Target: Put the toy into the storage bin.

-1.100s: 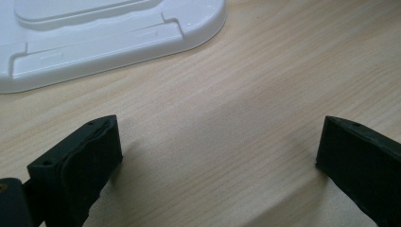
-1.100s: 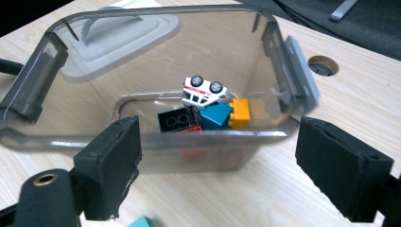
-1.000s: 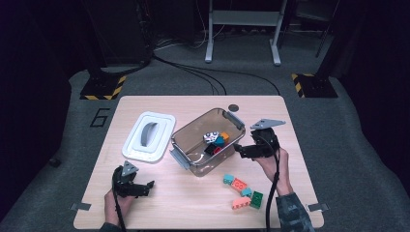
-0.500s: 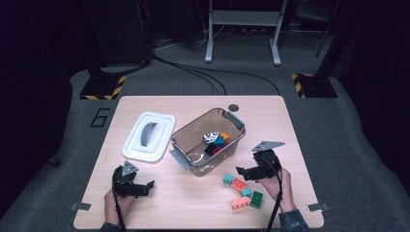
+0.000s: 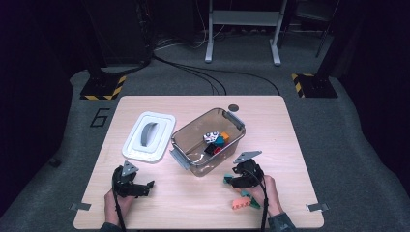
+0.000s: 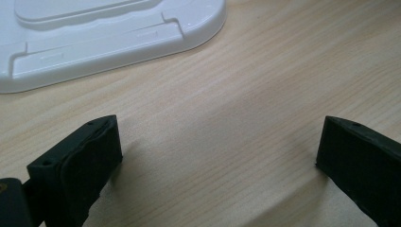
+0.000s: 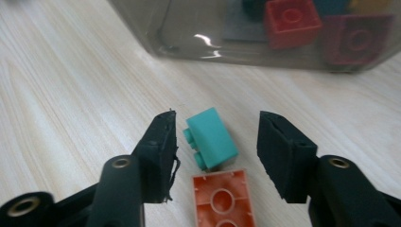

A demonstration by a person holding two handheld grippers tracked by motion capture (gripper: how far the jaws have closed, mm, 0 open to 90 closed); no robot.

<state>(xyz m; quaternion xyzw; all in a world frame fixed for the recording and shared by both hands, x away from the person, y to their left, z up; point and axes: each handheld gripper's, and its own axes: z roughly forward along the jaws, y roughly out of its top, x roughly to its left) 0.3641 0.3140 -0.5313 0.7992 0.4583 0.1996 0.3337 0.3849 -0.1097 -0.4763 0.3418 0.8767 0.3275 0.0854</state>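
Here the work in hand looks like putting toy building bricks into the clear plastic bin (image 5: 208,142), and by my judgement it is somewhere in the middle. Several bricks already lie inside the bin, among them a red brick (image 7: 289,21) seen through its wall. The white lid (image 5: 149,137) lies on the wooden table (image 5: 290,125) just beside the bin, so the closing is not yet done.

The right gripper (image 7: 215,137) stands low over the table, near the front wall of the bin. Its jaws have just been closing, and a teal brick (image 7: 211,138) lies on its side between them. A small gap remains on each side, so the pads do not press on it yet; the brick is not gripped. An orange brick (image 7: 221,201) lies upside down, touching or almost touching the teal one, directly below it in the right gripper view. In the high view a few more bricks lie close to the right hand (image 5: 263,191), so several picks are left, I think.

The left gripper (image 5: 133,181) rests near the table's front edge with jaws wide apart and nothing between them.
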